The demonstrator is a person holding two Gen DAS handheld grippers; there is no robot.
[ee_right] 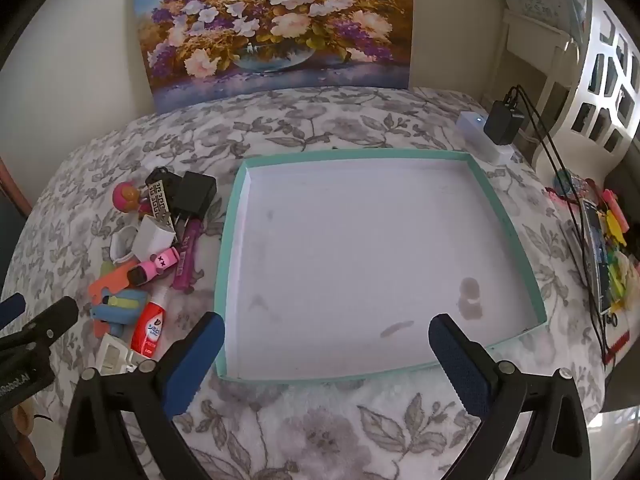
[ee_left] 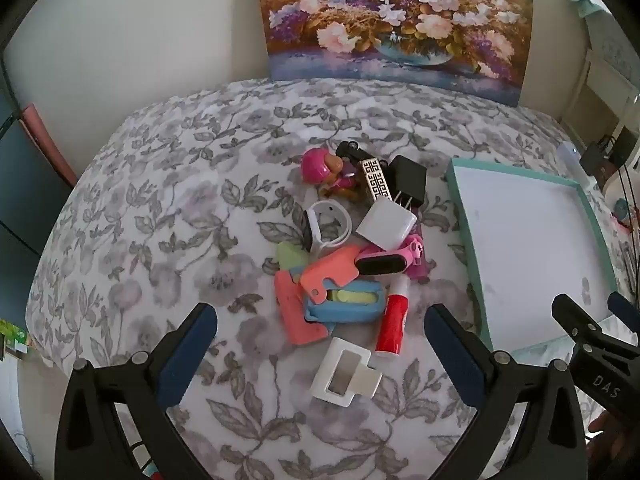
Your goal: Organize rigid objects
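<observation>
Grippers [ee_left: 320, 344] [ee_right: 326, 354] tilt downward, jaws wide, empty.

Teal-rimmed tray [ee_right: 506, 224], grey-floral bedspread [ee_right: 320, 420]

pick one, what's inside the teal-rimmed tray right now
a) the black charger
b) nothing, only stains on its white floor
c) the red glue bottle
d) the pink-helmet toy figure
b: in the right wrist view the tray shows only a bare white floor with a few faint marks, while the red glue bottle, the toy figure and the black charger all sit in the pile on the bedspread to its left.
</observation>
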